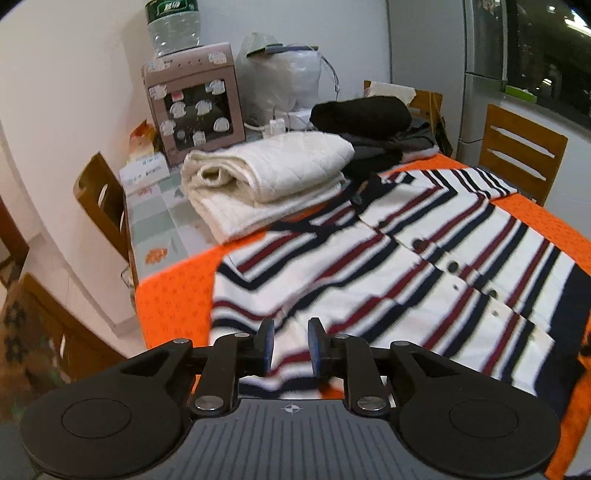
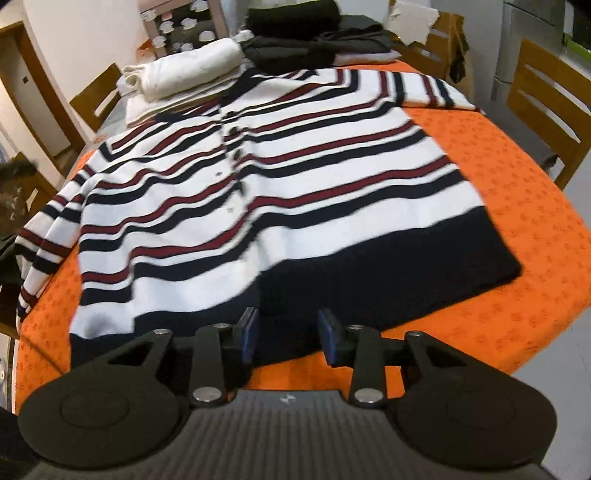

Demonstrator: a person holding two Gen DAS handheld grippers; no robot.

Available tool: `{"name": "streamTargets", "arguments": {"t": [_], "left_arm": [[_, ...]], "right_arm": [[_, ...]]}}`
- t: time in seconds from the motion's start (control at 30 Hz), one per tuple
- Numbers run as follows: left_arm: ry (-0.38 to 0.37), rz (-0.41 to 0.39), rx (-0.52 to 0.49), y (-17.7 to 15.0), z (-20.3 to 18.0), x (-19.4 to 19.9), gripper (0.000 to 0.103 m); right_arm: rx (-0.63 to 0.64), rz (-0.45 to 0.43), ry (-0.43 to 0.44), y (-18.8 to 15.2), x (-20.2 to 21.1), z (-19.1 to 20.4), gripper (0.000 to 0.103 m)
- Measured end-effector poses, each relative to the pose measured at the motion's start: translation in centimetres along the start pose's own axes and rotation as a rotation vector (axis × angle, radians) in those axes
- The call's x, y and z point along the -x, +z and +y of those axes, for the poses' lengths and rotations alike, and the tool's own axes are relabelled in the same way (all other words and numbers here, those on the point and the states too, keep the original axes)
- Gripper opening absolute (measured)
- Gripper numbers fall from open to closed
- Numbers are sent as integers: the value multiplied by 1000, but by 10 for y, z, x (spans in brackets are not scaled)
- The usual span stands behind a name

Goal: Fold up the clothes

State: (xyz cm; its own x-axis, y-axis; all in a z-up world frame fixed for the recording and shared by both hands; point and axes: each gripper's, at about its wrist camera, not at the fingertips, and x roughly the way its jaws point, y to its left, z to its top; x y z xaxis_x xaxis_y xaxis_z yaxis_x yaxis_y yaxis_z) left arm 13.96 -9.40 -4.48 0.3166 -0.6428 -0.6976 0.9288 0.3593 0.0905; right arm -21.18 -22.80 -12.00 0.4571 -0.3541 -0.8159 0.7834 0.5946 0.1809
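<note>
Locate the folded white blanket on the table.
In both wrist views the folded white blanket lies at the table's far left, beyond the striped cardigan, beside the dark folded clothes.

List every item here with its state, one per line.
Cardigan: spread flat, buttoned, unfolded.
White blanket: folded, its edge under the cardigan's collar.
Dark clothes: folded, stacked.
Orange cloth: spread over table.
Left gripper: jaws open, empty, over a sleeve.
Right gripper: jaws open, empty, over the hem.

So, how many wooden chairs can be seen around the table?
4: two on the left side, one at the right side, one at the far end. More may be hidden.
</note>
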Motion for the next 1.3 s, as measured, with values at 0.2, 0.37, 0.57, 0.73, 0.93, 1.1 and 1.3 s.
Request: {"name": "streamTargets", "arguments": {"t": [0.2,0.37,0.57,0.73,0.93,1.1,1.3], "left_arm": [[74,71,98,-34,-37,20,24],[112,131,203,-56,-69,35,27],[106,205,339,-86,-117,42,34],[122,255,434,-107,-151,34,35],[225,260,529,-129,-172,25,40],[283,215,596,-127,-178,27,8],[227,198,698,-103,-180,56,7]], "right_arm": [[17,11,-26,11,7,-65,40],[48,30,-37,24,6,-115,40],[54,59,-16,42,-9,-164,42],[75,99,60,49,-26,-181,42],[138,128,126,52,-35,-173,42],[119,116,157,54,-36,-182,8],[40,49,259,73,1,-199,7]]}}
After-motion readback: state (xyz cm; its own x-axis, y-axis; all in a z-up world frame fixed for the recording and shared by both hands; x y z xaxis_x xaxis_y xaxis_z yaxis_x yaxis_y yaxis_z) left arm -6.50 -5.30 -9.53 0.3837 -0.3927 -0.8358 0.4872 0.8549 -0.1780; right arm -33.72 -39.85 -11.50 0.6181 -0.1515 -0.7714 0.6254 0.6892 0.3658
